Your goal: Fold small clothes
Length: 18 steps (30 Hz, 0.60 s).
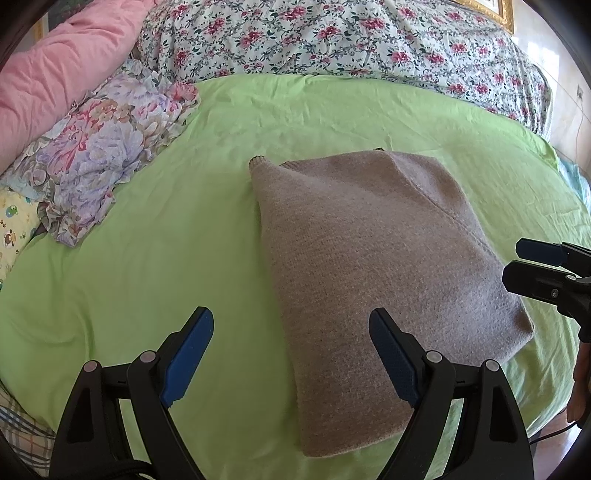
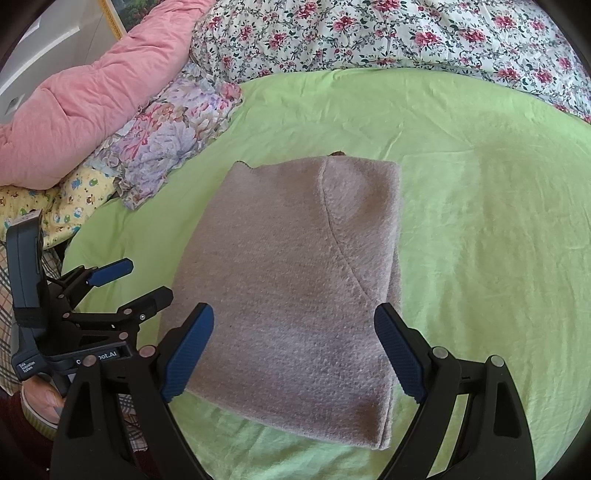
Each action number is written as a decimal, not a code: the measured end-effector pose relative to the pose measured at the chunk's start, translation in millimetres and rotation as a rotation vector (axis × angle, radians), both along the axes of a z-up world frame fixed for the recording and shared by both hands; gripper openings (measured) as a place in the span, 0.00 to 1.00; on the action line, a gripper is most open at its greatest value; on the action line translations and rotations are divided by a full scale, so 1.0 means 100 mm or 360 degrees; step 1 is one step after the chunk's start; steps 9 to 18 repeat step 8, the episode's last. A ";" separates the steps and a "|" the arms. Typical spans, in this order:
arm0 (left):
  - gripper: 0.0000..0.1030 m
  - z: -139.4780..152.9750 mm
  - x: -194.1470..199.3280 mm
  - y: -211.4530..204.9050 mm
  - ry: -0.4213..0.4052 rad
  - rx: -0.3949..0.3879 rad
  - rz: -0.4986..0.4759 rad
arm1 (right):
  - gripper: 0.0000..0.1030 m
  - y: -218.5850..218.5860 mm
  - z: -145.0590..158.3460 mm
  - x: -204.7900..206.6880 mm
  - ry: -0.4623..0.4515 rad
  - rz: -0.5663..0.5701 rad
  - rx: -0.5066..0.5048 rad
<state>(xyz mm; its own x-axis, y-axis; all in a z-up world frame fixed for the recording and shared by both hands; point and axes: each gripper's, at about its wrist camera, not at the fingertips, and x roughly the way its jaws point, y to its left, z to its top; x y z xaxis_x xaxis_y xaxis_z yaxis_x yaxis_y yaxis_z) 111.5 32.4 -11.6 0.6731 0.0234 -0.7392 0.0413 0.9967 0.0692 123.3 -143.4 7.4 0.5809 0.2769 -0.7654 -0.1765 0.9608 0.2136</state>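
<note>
A beige knitted sweater lies folded into a thick rectangle on the green bedsheet. A small ribbed cuff pokes out at its far left corner. My left gripper is open above the sweater's near left edge, nothing between its blue pads. It also shows at the left of the right wrist view. My right gripper is open over the sweater's near edge, holding nothing. Its fingertips enter the left wrist view from the right.
A pink quilt and a crumpled purple floral cloth lie at the far left. A rose-patterned duvet is bunched along the far side. Cartoon-print fabric sits at the left edge.
</note>
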 end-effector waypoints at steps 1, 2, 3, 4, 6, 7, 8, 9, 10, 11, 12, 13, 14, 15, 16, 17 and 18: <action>0.84 0.00 0.00 0.00 -0.0002 0.0002 0.0000 | 0.86 -0.01 0.00 0.01 0.0004 -0.0006 0.0002; 0.84 0.00 0.00 0.00 -0.0001 0.0002 0.0002 | 0.86 -0.02 -0.01 0.01 0.0005 -0.0009 0.0005; 0.84 0.00 0.00 0.01 0.0001 0.0001 0.0005 | 0.86 -0.02 -0.01 0.01 0.0005 -0.0010 0.0008; 0.84 -0.01 0.00 0.01 0.0003 -0.0001 0.0008 | 0.86 -0.03 -0.02 0.02 0.0006 -0.0013 0.0010; 0.84 -0.01 0.00 0.03 0.0007 -0.0005 0.0012 | 0.86 -0.04 -0.03 0.03 0.0007 -0.0016 0.0011; 0.84 -0.01 0.00 0.03 0.0010 -0.0006 0.0014 | 0.86 -0.04 -0.04 0.03 0.0008 -0.0021 0.0011; 0.84 -0.01 0.00 0.04 0.0015 -0.0012 0.0014 | 0.86 -0.05 -0.05 0.04 0.0010 -0.0029 0.0013; 0.84 -0.01 0.00 0.04 0.0015 -0.0012 0.0014 | 0.86 -0.05 -0.05 0.04 0.0010 -0.0029 0.0013; 0.84 -0.01 0.00 0.04 0.0015 -0.0012 0.0014 | 0.86 -0.05 -0.05 0.04 0.0010 -0.0029 0.0013; 0.84 -0.01 0.00 0.04 0.0015 -0.0012 0.0014 | 0.86 -0.05 -0.05 0.04 0.0010 -0.0029 0.0013; 0.84 -0.01 0.00 0.04 0.0015 -0.0012 0.0014 | 0.86 -0.05 -0.05 0.04 0.0010 -0.0029 0.0013; 0.84 -0.01 0.00 0.04 0.0015 -0.0012 0.0014 | 0.86 -0.05 -0.05 0.04 0.0010 -0.0029 0.0013; 0.84 -0.01 0.00 0.04 0.0015 -0.0012 0.0014 | 0.86 -0.05 -0.05 0.04 0.0010 -0.0029 0.0013; 0.84 -0.01 0.00 0.04 0.0015 -0.0012 0.0014 | 0.86 -0.05 -0.05 0.04 0.0010 -0.0029 0.0013; 0.84 -0.01 0.00 0.04 0.0015 -0.0012 0.0014 | 0.86 -0.05 -0.05 0.04 0.0010 -0.0029 0.0013; 0.84 -0.01 0.00 0.04 0.0015 -0.0012 0.0014 | 0.86 -0.05 -0.05 0.04 0.0010 -0.0029 0.0013; 0.84 -0.01 0.00 0.04 0.0015 -0.0012 0.0014 | 0.86 -0.05 -0.05 0.04 0.0010 -0.0029 0.0013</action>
